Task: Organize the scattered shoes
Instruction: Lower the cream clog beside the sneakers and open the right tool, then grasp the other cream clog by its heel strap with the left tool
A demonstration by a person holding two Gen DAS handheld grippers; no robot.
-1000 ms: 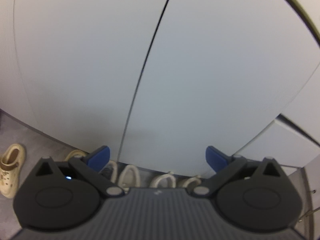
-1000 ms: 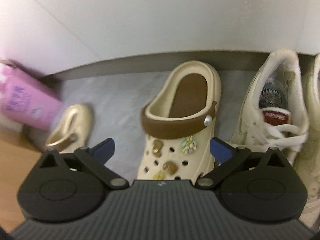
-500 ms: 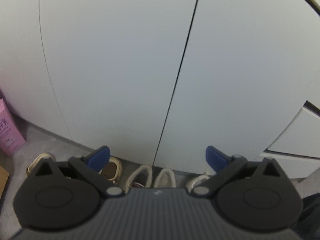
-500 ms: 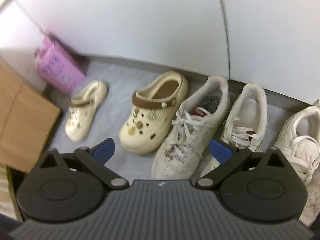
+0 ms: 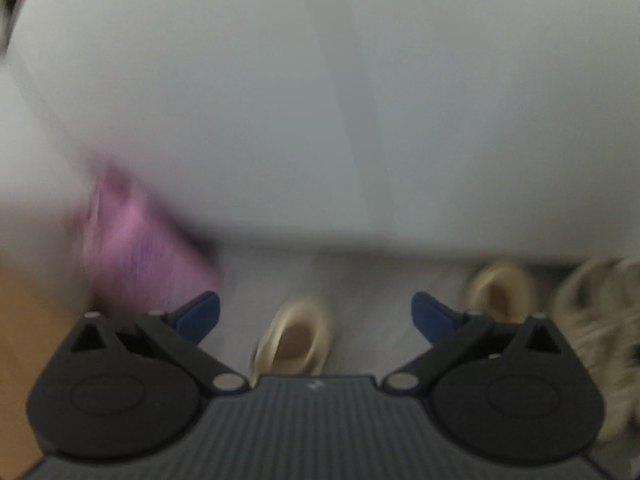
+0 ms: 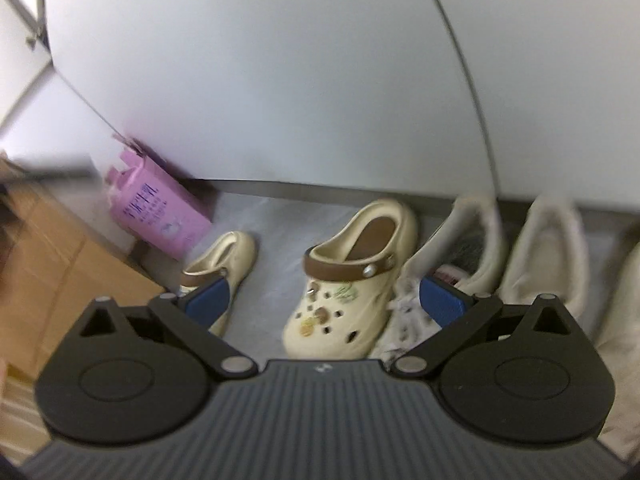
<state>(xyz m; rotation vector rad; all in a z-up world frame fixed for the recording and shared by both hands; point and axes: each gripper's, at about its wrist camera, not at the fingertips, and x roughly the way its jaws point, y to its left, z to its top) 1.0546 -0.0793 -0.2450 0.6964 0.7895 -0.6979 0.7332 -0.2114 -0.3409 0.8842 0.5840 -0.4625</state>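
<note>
Small clog (image 5: pixel 292 336) dead ahead of left gripper (image 5: pixel 316 316), long axis along fingers; both jaws spread, empty. Right gripper (image 6: pixel 324 300) faces big clog (image 6: pixel 348 280).

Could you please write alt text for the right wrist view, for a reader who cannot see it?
The open, empty right gripper points at a cream clog on a grey floor. A smaller clog and pink carton lie left, white sneakers right, along a white cabinet.
</note>
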